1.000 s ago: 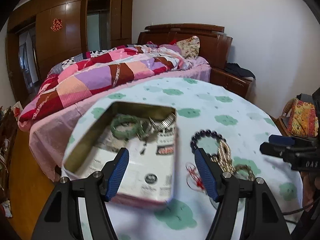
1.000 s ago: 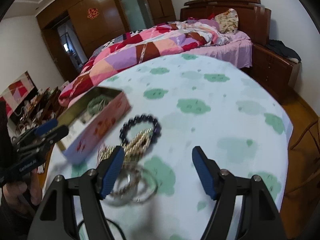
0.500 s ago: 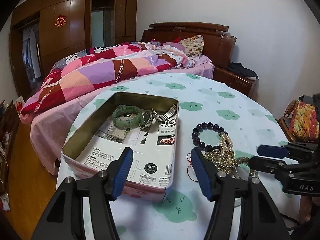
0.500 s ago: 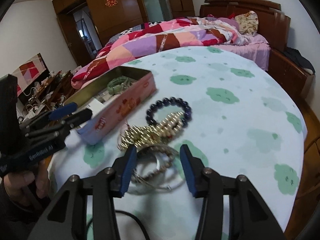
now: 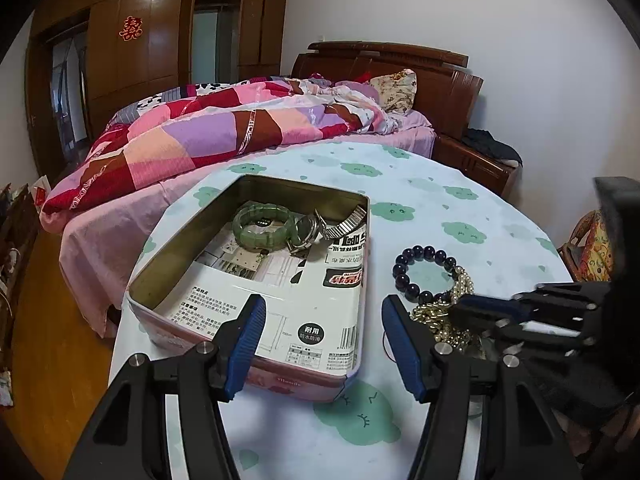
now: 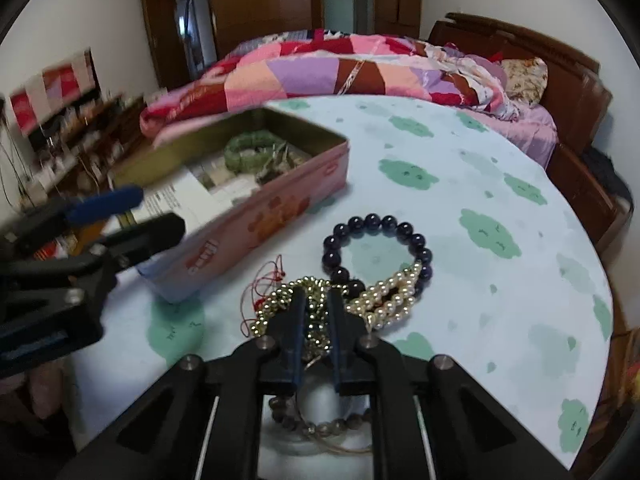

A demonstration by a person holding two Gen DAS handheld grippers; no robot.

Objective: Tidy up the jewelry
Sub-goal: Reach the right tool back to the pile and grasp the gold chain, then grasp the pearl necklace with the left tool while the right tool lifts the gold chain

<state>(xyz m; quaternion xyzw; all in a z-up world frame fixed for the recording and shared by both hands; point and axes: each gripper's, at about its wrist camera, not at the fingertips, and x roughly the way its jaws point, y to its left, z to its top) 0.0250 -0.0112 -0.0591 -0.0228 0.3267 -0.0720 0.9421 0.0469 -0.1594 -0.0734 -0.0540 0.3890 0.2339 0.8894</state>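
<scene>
A pink tin box (image 5: 280,376) (image 6: 256,220) lined with printed paper stands on the round table; a green bangle (image 5: 262,230) and a metal watch (image 5: 320,232) lie inside. Right of it lies a pile: a dark bead bracelet (image 6: 376,240) (image 5: 420,268), a pearl strand (image 6: 392,296) and a gold bead chain (image 6: 288,300). My right gripper (image 6: 317,308) is closed down on the gold bead chain; it shows in the left wrist view (image 5: 480,312). My left gripper (image 5: 320,328) is open and empty over the tin's near end.
The table (image 6: 480,208) has a white cloth with green clouds. A brown bead bracelet (image 6: 320,426) and red thread (image 6: 264,284) lie by the pile. A bed with a patchwork quilt (image 5: 224,132) stands behind, a wooden wardrobe (image 5: 152,40) beyond.
My right gripper has come down onto the jewelry pile and its fingers have closed from wide open onto the gold bead chain. The left gripper has stayed open near the tin.
</scene>
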